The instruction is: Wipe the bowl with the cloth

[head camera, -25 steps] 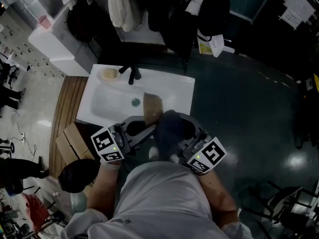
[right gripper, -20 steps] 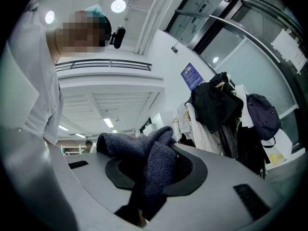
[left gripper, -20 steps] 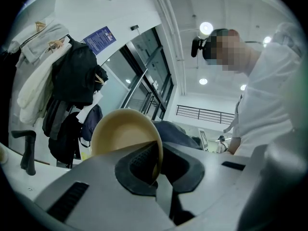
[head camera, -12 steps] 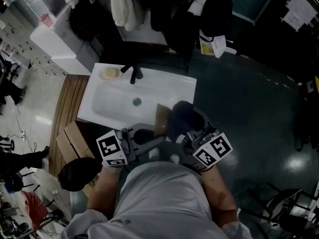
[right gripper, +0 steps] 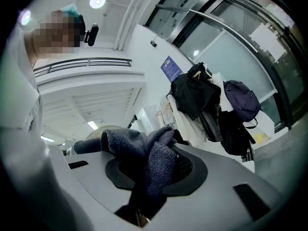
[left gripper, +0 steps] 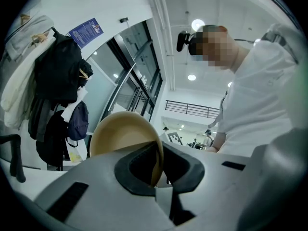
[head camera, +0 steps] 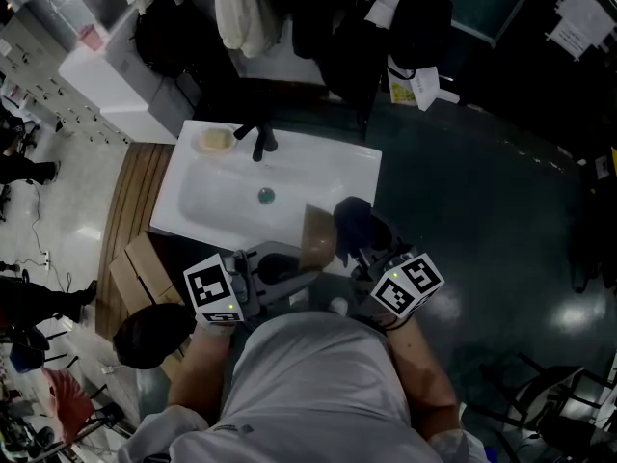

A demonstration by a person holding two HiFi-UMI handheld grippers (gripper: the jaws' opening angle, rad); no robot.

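One tan bowl [head camera: 318, 236], one dark blue knitted cloth [head camera: 353, 222] and two hand-held grippers were in play over the front edge of one white sink [head camera: 359, 165]. The left hand-held gripper [head camera: 305, 270] was pinching the bowl by its rim: in the left gripper view the rim ran down between the two dark jaw pads, one on each face of the wall. The bowl stood on edge rather than flat, seen edge-on from the head camera, rising away from the jaws. The right hand-held gripper [head camera: 364, 251] was clamped on the cloth, which bunched out between its jaws and lay just beside the bowl's right side; whether the two touched could not be told.

Each hand-held gripper carried one cube with black-and-white square markers. A blue poster [left gripper: 86, 30] hung on the wall, its print too small to read. On the sink's far rim stood one dark faucet [head camera: 258, 141], with one pale piece of soap [head camera: 213, 141] near it.
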